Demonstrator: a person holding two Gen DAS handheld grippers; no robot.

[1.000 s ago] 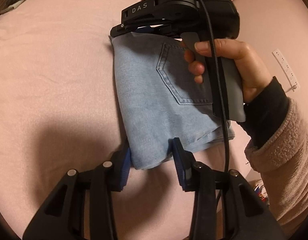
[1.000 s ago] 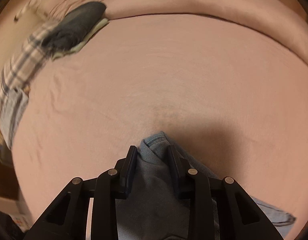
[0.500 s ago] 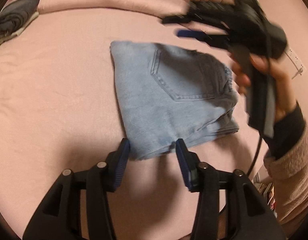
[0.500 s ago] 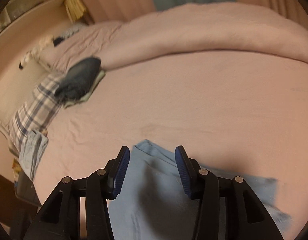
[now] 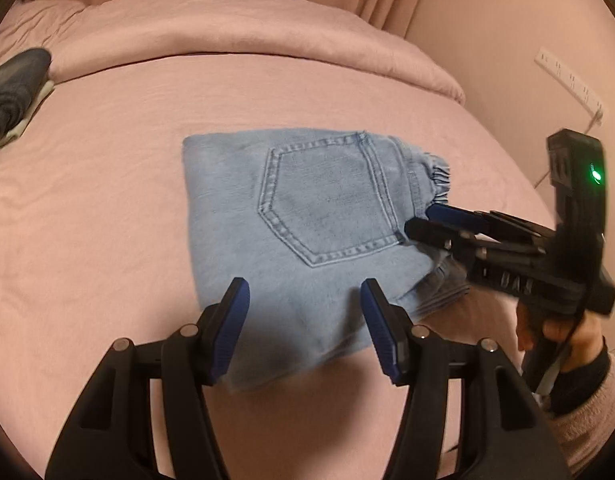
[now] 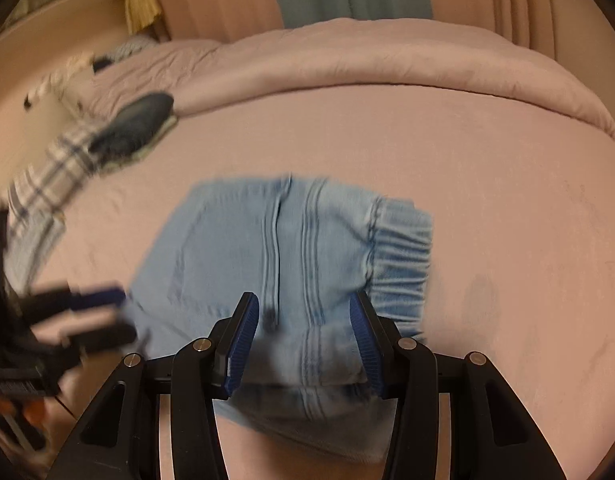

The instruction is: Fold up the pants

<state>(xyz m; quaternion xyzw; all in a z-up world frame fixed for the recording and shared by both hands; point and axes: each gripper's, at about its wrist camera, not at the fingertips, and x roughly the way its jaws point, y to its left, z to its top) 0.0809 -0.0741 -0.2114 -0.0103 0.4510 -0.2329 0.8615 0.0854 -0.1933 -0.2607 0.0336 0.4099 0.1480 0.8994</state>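
Observation:
The light blue jeans [image 5: 307, 232] lie folded into a small rectangle on the pink bed, back pocket up, elastic waistband at the right. My left gripper [image 5: 305, 324] is open and empty, hovering over the near edge of the fold. My right gripper [image 6: 305, 338] is open and empty over the waistband side of the jeans [image 6: 291, 248]. The right gripper also shows in the left wrist view [image 5: 431, 226], at the right edge of the fold. The left gripper appears blurred at the left of the right wrist view [image 6: 103, 316].
A dark folded garment [image 5: 15, 88] lies at the bed's far left, next to a plaid cloth [image 6: 51, 176]. A rolled pink duvet [image 5: 247, 24] runs along the far side. A wall with a power strip [image 5: 567, 84] is on the right.
My right gripper let go of the far corner, opened, and swung round to the waistband side. Both grippers lifted back from the folded jeans, which now lie flat and free.

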